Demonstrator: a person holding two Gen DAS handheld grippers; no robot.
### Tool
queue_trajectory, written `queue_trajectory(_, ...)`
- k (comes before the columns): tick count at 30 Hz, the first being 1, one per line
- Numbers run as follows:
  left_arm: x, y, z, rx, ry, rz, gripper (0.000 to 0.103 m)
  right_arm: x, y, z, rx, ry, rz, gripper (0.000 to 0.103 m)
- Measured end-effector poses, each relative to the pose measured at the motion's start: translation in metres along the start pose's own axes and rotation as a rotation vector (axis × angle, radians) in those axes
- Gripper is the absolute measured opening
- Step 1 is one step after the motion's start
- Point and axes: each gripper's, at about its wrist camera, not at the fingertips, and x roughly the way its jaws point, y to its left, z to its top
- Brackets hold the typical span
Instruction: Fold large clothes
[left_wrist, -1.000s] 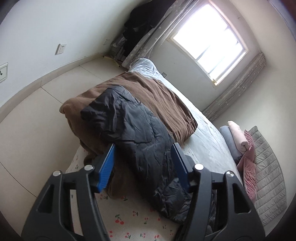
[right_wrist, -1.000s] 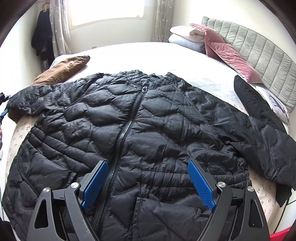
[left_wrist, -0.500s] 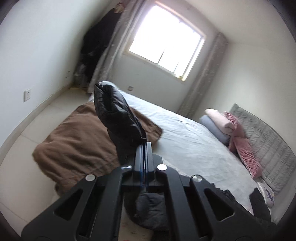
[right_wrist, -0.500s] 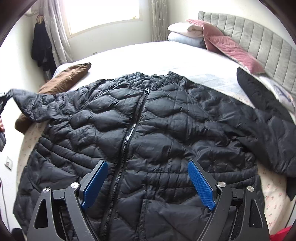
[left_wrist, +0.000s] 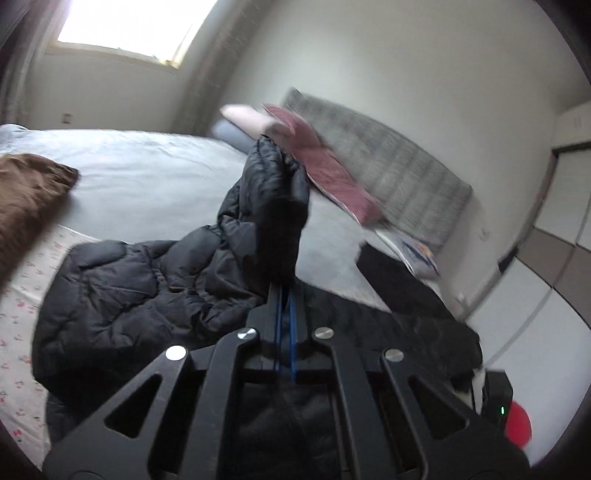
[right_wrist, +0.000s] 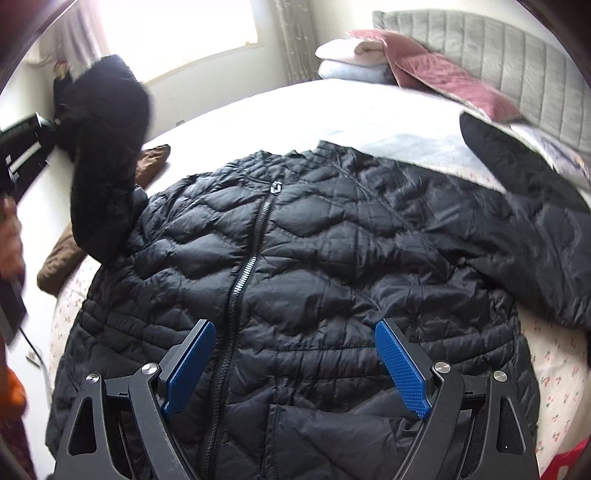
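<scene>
1. Daylight enters through the window at the far left in both views; its pane is blown out to white glare.
2. Left wrist view: motion blur smears the headboard and pillows at the far right.
3. Right wrist view: the lifted sleeve at the left is blurred; the jacket quilting stays sharp.
4. Fisheye distortion bends the bed edges; corners vignette to black.

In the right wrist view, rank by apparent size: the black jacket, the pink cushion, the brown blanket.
1. black jacket, fills most of the view.
2. and 3. pink cushion and brown blanket: similar, blanket partly hidden, not ranked.
</scene>
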Motion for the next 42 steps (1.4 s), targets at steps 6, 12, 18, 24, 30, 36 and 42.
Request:
queue_trajectory(6, -0.016, 0.007, -0.021, 0.104, 0.027, -0.003, 0.063, 0.004, -0.016, 0.000, 0.053, 0.020, 0.029, 0.089)
queue_trajectory(12, -0.078, 0.093, -0.021, -0.040, -0.055, 0.166, 0.063, 0.012, -0.022, -0.001, 0.120, 0.057, 0.160, 0.089)
queue_trajectory(18, -0.103, 0.176, -0.032, -0.297, -0.113, 0.107, 0.030, 0.041, -0.023, 0.036, 0.171, 0.110, 0.233, 0.089)
queue_trajectory(24, -0.048, 0.165, -0.053, -0.207, 0.019, 0.131, 0.030, 0.104, -0.039, 0.089, 0.273, 0.089, 0.278, 0.075)
queue_trajectory(30, -0.004, 0.165, -0.082, -0.113, 0.208, 0.289, 0.030, 0.153, -0.045, 0.107, 0.406, 0.074, 0.300, 0.012)
queue_trajectory(36, -0.001, 0.173, -0.086, -0.141, 0.255, 0.421, 0.028, 0.112, -0.011, 0.093, 0.214, 0.019, 0.171, 0.007)
queue_trajectory(42, 0.002, 0.165, -0.087, -0.096, 0.279, 0.439, 0.030, 0.132, -0.004, 0.068, 0.093, 0.181, 0.022, 0.009)
